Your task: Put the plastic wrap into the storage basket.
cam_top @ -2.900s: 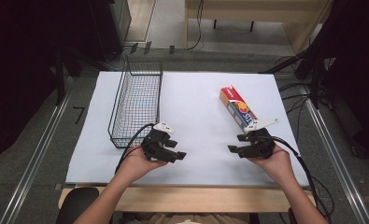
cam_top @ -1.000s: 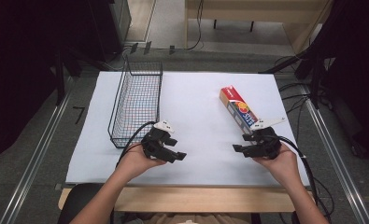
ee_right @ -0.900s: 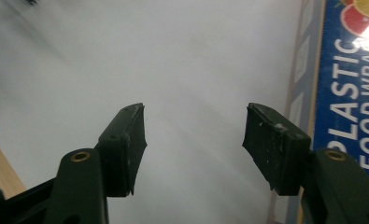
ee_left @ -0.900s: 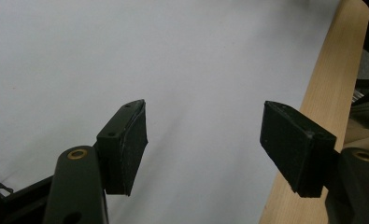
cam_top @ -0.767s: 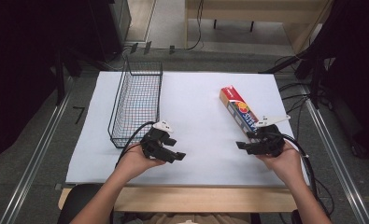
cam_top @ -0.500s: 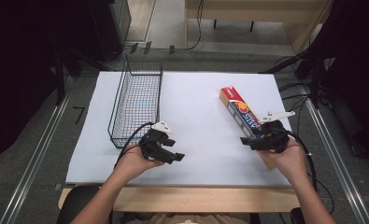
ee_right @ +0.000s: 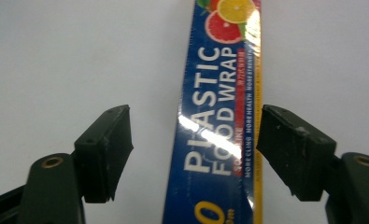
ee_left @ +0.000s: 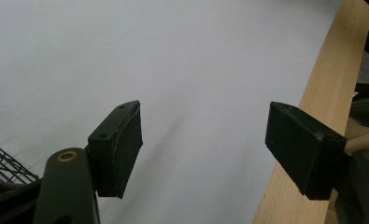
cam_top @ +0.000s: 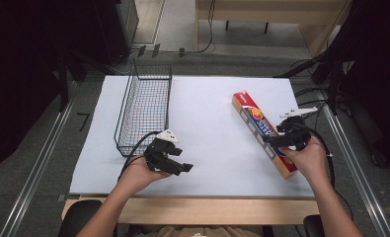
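Right gripper (ee_right: 194, 156) straddles the wrap box (ee_right: 222, 140), jaws just opened wide, pads clear of both long sides. Box lies flat on the tabletop (cam_top: 207, 123), long axis running straight ahead between them. Left gripper (ee_left: 205, 149) open, empty, well apart.

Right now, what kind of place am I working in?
Most likely a lab-style recording bench, not a kitchen: a white-covered table with metal rails alongside, cables on the floor beyond, and just two props laid out, a wire basket and a plastic wrap box.
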A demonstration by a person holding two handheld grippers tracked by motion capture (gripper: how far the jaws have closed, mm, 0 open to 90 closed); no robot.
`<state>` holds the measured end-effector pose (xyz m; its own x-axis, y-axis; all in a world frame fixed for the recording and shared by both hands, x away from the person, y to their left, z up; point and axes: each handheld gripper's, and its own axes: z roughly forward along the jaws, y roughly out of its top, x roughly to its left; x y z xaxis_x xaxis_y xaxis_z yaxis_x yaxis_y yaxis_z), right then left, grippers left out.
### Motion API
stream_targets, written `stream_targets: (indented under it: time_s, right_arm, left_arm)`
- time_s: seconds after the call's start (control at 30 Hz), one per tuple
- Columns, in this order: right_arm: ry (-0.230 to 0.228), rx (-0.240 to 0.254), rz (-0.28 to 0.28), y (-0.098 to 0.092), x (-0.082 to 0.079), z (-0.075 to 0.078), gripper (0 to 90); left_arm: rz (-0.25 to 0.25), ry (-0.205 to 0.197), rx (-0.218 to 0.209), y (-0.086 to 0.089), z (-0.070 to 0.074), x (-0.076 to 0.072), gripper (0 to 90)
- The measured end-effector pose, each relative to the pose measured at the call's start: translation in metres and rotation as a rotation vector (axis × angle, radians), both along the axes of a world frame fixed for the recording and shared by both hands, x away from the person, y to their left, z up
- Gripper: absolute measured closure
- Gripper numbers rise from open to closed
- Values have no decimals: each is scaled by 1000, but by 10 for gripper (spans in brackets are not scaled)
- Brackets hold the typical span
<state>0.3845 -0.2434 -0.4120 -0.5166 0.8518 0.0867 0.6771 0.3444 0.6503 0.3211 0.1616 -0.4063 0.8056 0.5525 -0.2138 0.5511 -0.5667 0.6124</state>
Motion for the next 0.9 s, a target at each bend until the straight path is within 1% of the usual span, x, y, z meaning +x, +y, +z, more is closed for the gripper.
stream_targets:
  time_s: [0.03, 0.13, 0.17, 0.23, 0.27, 0.3, 0.37, 0.4, 0.43, 0.47, 0.5, 0.53, 0.57, 0.6, 0.67, 0.8, 0.83, 0.9]
  right_arm:
    - [2, 1, -12, -2, 2, -2, 265]
    - [19, 8, -21, -6, 5, -7, 263]
    - [27, 2, -25, -8, 8, -14, 263]
    - [56, -4, -21, -8, 11, -21, 263]
    - [67, -14, -26, -6, 12, -24, 263]
    - [67, -14, -26, -6, 12, -24, 263]
    - [90, -43, -17, -2, 14, -31, 263]
    - [117, -94, -20, 3, 16, -36, 277]
    - [117, -94, -20, 3, 16, -36, 277]
    - [124, -113, -22, 4, 17, -37, 288]
    - [126, -114, -22, 5, 17, -37, 305]
    - [147, -123, -33, 6, 19, -39, 314]
    - [158, -123, -29, 5, 20, -40, 315]
    - [158, -123, -29, 5, 20, -40, 315]
    - [178, -118, -30, 7, 21, -41, 336]
    - [189, -118, -35, 8, 21, -41, 339]
    - [196, -117, -45, 8, 21, -42, 339]
    - [197, -119, -45, 9, 22, -42, 338]
  left_arm:
    - [0, 0, 0, 0, 0, 0, 276]
    - [0, -2, 0, 1, 0, -1, 276]
    - [0, -1, 1, 1, 0, -1, 276]
    - [2, -1, 1, 1, -1, 0, 276]
    - [4, -1, 4, 0, -1, -1, 276]
    - [4, -1, 4, 0, -1, -1, 276]
    - [3, -5, 5, -1, -1, -1, 276]
    - [3, -5, 7, 0, -1, -1, 275]
    - [4, -5, 5, 0, -1, -1, 275]
    - [4, -4, 5, 0, -1, -1, 274]
    - [3, -3, 7, -1, -1, 0, 274]
    - [0, -2, 12, -1, -2, 0, 274]
    - [-1, -3, 13, -1, -2, 0, 274]
    - [-1, -3, 13, -1, -2, 0, 274]
    - [0, -3, 10, -2, -2, 0, 273]
    - [-2, -3, 11, -2, -2, 0, 274]
    - [-5, -5, 14, -3, -2, 0, 274]
    - [-7, -5, 12, -4, -2, -1, 274]
